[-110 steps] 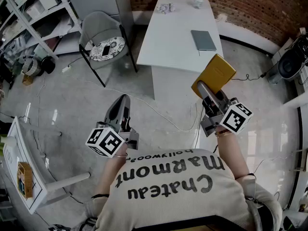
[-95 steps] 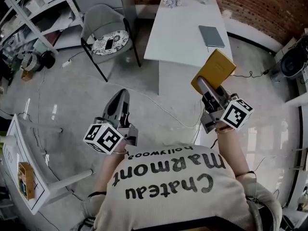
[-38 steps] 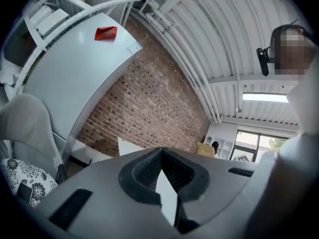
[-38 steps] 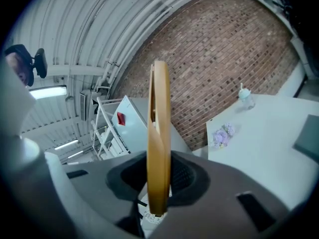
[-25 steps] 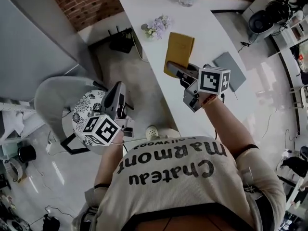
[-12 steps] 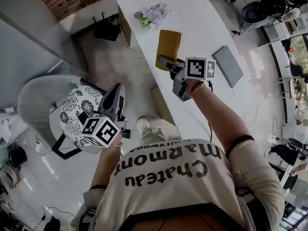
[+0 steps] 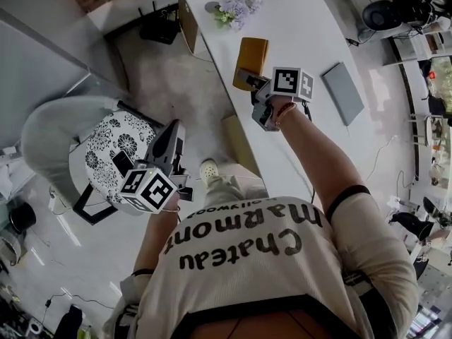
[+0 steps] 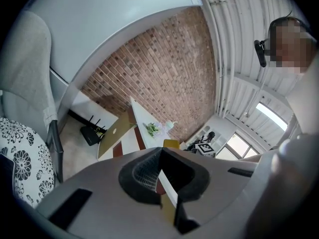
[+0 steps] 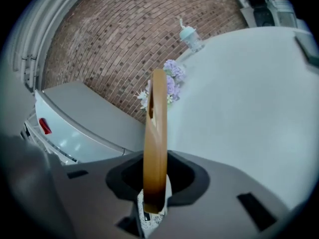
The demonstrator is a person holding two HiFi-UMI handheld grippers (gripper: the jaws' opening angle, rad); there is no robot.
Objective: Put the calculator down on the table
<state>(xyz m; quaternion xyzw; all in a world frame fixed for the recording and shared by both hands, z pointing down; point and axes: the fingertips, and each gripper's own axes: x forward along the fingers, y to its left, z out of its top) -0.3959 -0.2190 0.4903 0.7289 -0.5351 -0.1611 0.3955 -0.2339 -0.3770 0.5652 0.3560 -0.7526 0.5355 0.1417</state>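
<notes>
You've lowered the calculator, pinched by one end in your right gripper's jaws, over the worktop at one o'clock (left gripper closed, empty): next, lay it flat, then release.

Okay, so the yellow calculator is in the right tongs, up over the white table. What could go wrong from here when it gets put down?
The right tongs clamp the calculator at one end only, and it stands on edge. Released like that, it may tip and slap onto the table. In the head view it seems to hang close to the table's left-hand edge, so set down short it could slide off. The flowers lie just beyond it and might get knocked.
</notes>
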